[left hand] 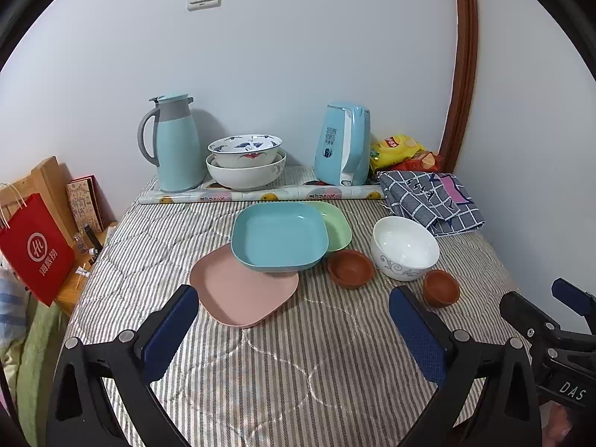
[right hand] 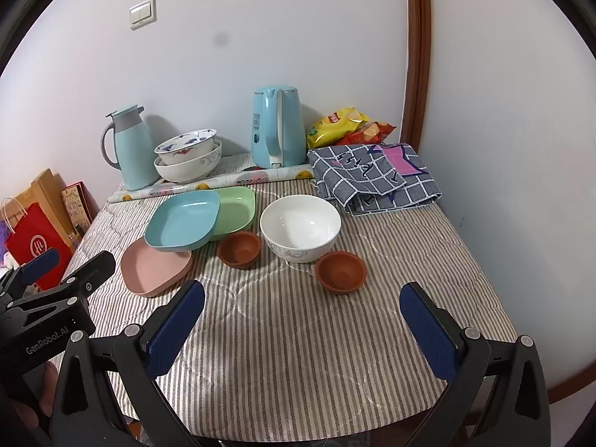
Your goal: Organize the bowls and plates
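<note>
Plates overlap, bowls empty; both claws wide open, holding nothing.

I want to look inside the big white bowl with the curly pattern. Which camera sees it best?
The right wrist view: the white bowl sits near the middle there, with its inside wide open to the camera. In the left wrist view the same bowl is off to the right, showing less of the inside and more of its patterned side.
</note>
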Tool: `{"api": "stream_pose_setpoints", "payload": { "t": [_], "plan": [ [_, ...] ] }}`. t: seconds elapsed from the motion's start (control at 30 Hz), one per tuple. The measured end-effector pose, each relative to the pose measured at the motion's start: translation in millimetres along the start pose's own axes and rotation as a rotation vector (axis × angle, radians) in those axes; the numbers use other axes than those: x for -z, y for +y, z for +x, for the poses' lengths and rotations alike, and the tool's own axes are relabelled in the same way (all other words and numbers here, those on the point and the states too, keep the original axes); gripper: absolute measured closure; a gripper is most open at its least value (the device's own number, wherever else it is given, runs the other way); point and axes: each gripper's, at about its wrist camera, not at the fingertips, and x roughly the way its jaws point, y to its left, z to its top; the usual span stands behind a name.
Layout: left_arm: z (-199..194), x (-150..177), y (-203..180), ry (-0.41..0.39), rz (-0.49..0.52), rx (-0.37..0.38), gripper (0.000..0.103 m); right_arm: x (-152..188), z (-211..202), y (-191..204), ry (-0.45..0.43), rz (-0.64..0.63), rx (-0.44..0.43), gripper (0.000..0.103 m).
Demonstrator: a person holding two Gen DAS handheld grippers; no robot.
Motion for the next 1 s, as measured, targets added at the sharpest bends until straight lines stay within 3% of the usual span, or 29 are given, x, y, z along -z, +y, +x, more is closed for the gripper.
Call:
{"api": "stream_pose_setpoints", "payload": {
  "t": [1.0],
  "plan": [
    [6.0, -9.2, -4.4, -0.006, 0.006, 0.007, 0.0, -6.7, 0.1, -2.1, -0.008, 0.007, -0.006, 0.0]
  ]
}}
